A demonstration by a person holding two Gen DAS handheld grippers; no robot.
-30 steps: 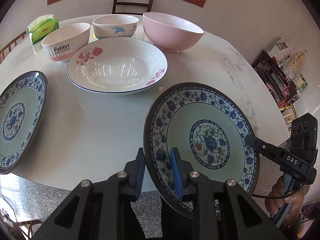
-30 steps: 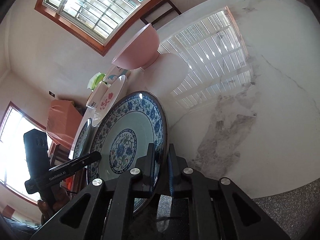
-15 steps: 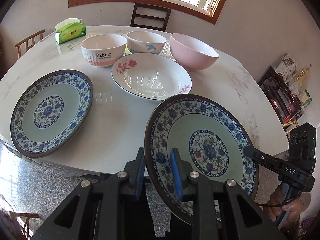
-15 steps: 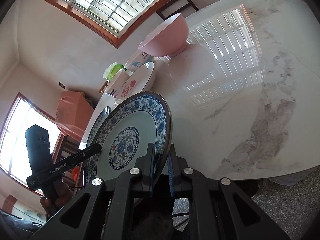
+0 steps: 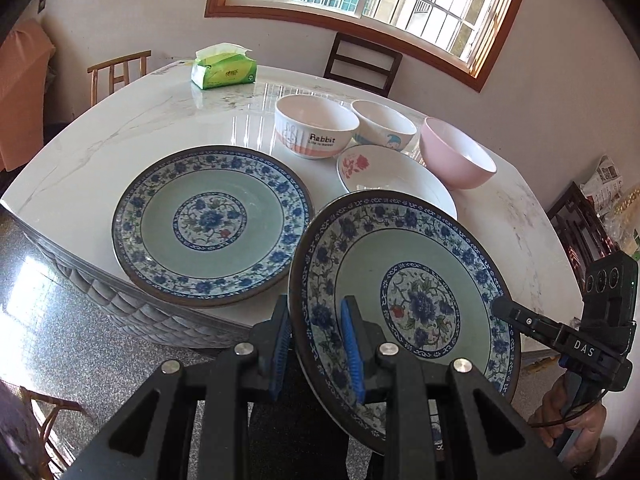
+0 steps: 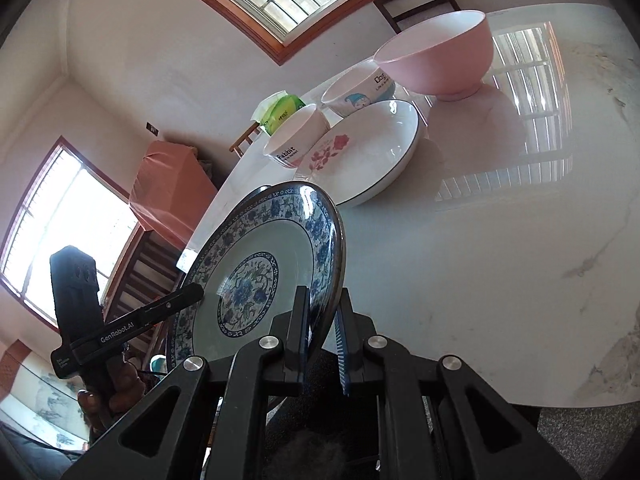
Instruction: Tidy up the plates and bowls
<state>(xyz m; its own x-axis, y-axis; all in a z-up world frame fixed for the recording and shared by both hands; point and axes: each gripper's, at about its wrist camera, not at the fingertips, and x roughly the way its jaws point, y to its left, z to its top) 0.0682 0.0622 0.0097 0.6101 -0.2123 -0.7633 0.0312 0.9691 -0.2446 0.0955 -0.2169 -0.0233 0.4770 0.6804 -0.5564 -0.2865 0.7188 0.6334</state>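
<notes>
My left gripper (image 5: pixel 316 336) and my right gripper (image 6: pixel 322 320) are both shut on the rim of one blue floral plate (image 5: pixel 416 300), also in the right wrist view (image 6: pixel 260 276), held tilted above the table's near edge. A matching blue floral plate (image 5: pixel 212 224) lies flat on the table to its left. Behind stand a white plate with red flowers (image 5: pixel 384 168), a "Rabbit" bowl (image 5: pixel 316 126), a cartoon bowl (image 5: pixel 384 126) and a pink bowl (image 5: pixel 456 156).
A green tissue pack (image 5: pixel 222 66) sits at the far left of the white marble table (image 5: pixel 120 136). Chairs (image 5: pixel 362 64) stand behind the table. A dark shelf (image 5: pixel 580 228) stands to the right.
Both grippers have carried the held plate left along the table's near edge. The flat blue plate now sits right beside it.
</notes>
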